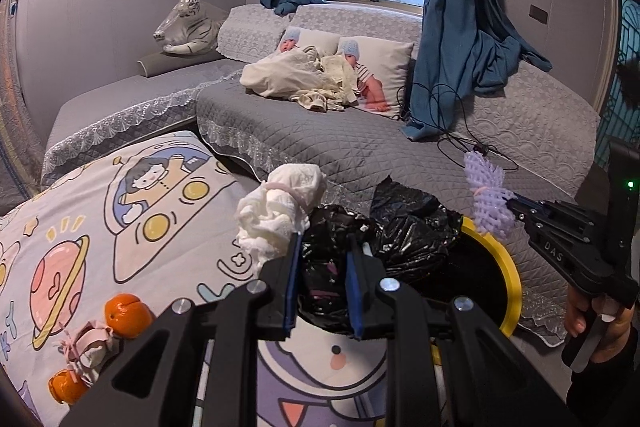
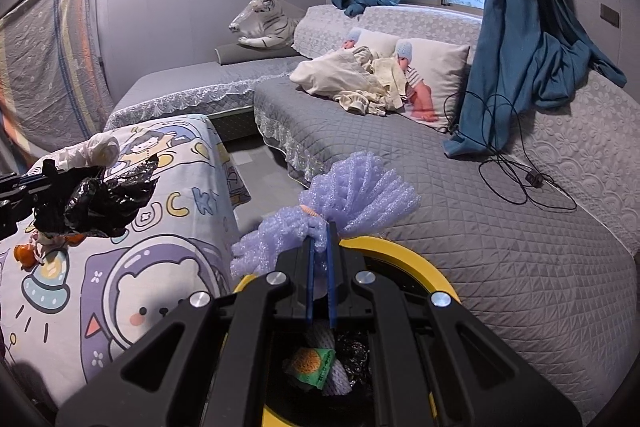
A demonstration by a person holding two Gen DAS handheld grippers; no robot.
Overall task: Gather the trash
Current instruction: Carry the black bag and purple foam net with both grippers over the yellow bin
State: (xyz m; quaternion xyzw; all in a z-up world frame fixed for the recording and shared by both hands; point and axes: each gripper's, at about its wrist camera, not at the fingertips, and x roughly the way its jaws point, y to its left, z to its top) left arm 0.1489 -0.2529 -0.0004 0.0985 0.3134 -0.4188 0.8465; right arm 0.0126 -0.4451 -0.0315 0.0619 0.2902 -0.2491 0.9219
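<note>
Bedroom/lounge setup: grey quilted sofa bed (image 2: 460, 187) along the window wall, cartoon-print sheet (image 1: 120, 219) on the surface in front, yellow-rimmed bin (image 2: 412, 259) wedged between the two. Right gripper (image 2: 320, 247) is clamped narrow on a purple foam net (image 2: 352, 187), pinched at its banded waist, so the net flares both ways from the tips, long axis roughly left-right across the jaws. It sits directly over the near rim of the bin, so the drop looks like straight down, maybe a touch forward. Bin already holds stuff: a white foam net and a green-orange wrapper (image 2: 314, 367) on a dark liner. Left gripper (image 1: 322, 263) is closed on a crumpled black plastic bag (image 1: 380, 235); a banded wad of white tissue (image 1: 280, 211) is bunched against its left finger, can't tell if it's actually gripped. That load is left of the bin, over the sheet edge, so the right hand is nearer the opening and probably releases first. Two oranges (image 1: 124, 315) and a small pinkish tied bundle (image 1: 90, 347) remain on the sheet, well apart from both grippers.
</note>
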